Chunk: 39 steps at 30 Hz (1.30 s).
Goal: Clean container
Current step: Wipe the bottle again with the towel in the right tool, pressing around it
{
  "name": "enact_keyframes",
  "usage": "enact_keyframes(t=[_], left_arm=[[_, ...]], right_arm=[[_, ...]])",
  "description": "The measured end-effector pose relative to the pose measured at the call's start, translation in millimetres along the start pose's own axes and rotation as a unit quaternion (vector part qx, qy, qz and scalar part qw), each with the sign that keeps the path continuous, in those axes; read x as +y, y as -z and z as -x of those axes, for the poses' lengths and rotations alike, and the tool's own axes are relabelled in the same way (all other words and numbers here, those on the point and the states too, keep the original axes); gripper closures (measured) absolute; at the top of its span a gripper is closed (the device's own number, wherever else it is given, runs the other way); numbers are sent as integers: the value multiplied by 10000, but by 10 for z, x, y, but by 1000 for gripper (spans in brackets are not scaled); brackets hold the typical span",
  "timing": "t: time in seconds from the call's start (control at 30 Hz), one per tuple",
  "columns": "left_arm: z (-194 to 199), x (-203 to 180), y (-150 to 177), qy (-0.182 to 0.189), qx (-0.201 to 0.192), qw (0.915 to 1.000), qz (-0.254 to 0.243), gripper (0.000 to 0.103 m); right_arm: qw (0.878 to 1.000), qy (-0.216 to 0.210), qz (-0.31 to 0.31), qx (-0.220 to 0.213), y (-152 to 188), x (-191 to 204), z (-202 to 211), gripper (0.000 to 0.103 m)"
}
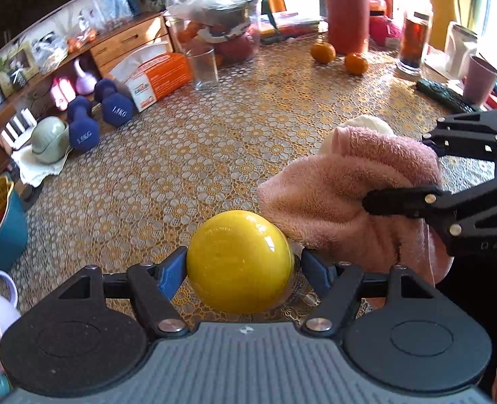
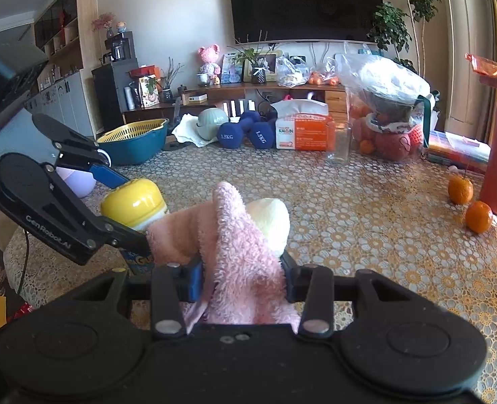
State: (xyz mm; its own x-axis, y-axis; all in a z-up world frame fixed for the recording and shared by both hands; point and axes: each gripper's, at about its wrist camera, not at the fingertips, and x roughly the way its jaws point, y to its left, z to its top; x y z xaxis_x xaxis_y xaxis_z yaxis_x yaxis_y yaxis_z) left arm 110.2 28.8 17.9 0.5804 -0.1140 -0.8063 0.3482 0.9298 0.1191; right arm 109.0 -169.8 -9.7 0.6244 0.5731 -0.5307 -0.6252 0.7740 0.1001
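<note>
A container with a glossy yellow lid is clamped between the blue pads of my left gripper, just above the lace tablecloth. From the right wrist view the same container shows at the left, with the left gripper shut on it. My right gripper is shut on a fluffy pink and cream cloth. That cloth bunches against the right side of the container, and the right gripper reaches in from the right edge.
An empty glass, a tissue box, a fruit jar under a plastic bag, two oranges, a red bottle, a tea jar, a pink cup and a remote stand on the far table. Blue dumbbells lie at the left.
</note>
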Motion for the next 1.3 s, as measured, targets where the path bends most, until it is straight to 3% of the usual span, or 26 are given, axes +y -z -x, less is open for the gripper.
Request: enact_keyframes(t=[0.23,0.47,0.73,0.9,1.1,1.3], left_arm=[[70,285,258,182,-77,9917,1270,30],[133,389,482,179,-144,9864,1630,31],[164,470,693,348,-200,9796,1967,31],[184,461,808,390,-201,9766,2104,31],[232,316,895,174,-302,9814,1889,31],[257,155,874,-112,-362,9876,1522,31]], right_arm=[[9993,-250,261,-53,-170,307,-147,61],[9971,-195,716,193,-168,506,-417,60],[9935,70,967,595,-70,477,-602,61],[9941,156,943,515,-103,417,-472,62],[9959,-384,794,183,-359,438,-146,62],[9889,-1182,869,238,-442,663,-115,62]])
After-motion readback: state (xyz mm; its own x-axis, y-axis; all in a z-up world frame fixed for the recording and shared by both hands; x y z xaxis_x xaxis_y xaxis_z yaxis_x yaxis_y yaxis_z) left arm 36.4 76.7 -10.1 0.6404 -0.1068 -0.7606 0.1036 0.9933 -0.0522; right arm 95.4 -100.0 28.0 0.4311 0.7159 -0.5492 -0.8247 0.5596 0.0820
